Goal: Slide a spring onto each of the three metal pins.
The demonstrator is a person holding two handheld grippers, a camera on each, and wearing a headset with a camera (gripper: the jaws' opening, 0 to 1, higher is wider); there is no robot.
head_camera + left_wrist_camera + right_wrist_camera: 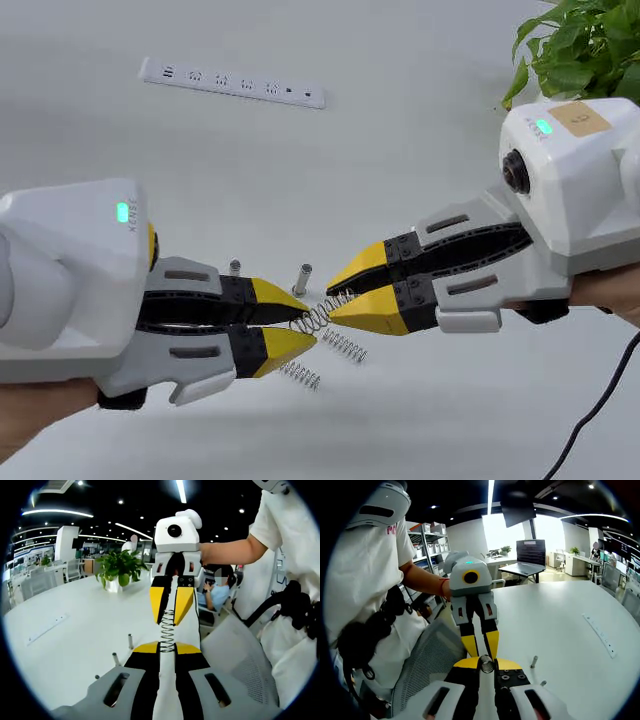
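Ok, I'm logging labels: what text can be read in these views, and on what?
Nothing is legible:
Grey lettering beside the green light on the left gripper: too blurred to read.
Tan sticker on the right gripper: mark too blurred to read.
Red letters by the headset, right gripper view: cut off, unreadable.
Power strip: markings too small to read.

The head view looks steeply down from close above the table [420,180], with the left gripper [311,322] at 9 o'clock and the right gripper [329,305] at 3; each gripper view faces low along its own jaws, head-on at the opposite gripper, very near; all three share the spring [318,318] and pins [301,278].
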